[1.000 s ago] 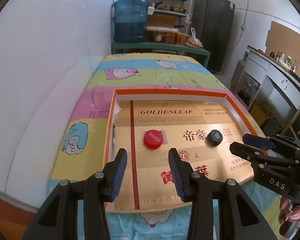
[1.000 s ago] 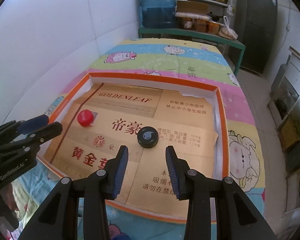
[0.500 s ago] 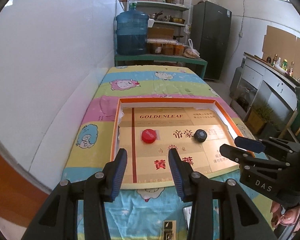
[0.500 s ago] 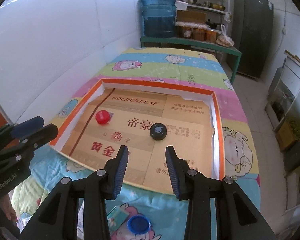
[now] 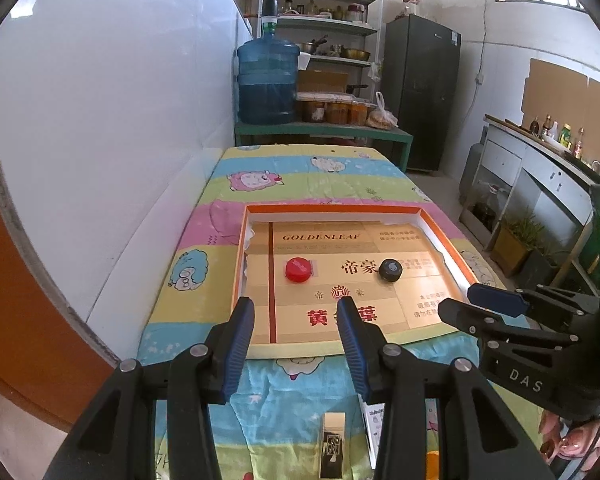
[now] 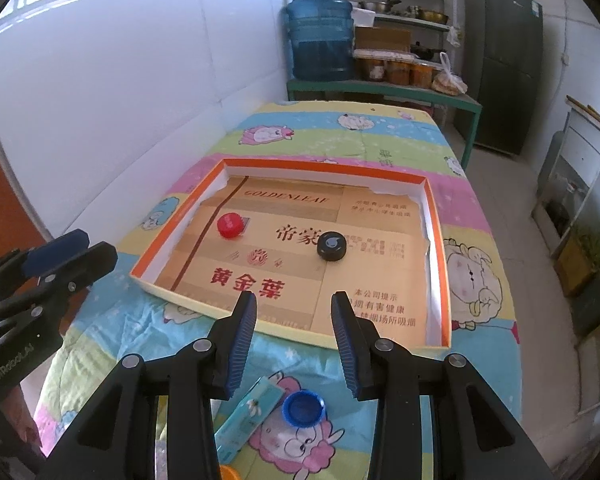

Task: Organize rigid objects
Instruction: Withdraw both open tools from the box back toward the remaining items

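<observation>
between placements, by the look of it: red cap (image 5: 299,269) and black cap (image 5: 389,269) already lie in the shallow orange-rimmed tray (image 6: 436,240), well apart on its gold printed cardboard liner. both grippers hang above the near edge of the tray, empty. left gripper (image 5: 296,332) has its fingers apart with nothing between them; right gripper (image 6: 294,332) same, fingers apart, nothing held. leftover loose items sit on the near side outside the tray: blue cap (image 6: 303,408) open side up, just beside a teal slim box (image 6: 248,420), a gold rectangular item (image 5: 332,444) and a white card or packet (image 5: 374,426) partly hidden by the left gripper, plus something orange at the bottom edge of the right view, too cut off to name. next move likely calls for dropping onto one of these, blue cap being nearest the right gripper, closing across its rim, then carrying it into a bare spot in the tray. surface is covered by a striped pastel cartoon-sheep cloth (image 5: 300,184), set against a white wall. room behind: big blue water jug (image 5: 267,82), shelves with pots and jars, dark fridge (image 5: 420,92), counter with bottles at right.
</observation>
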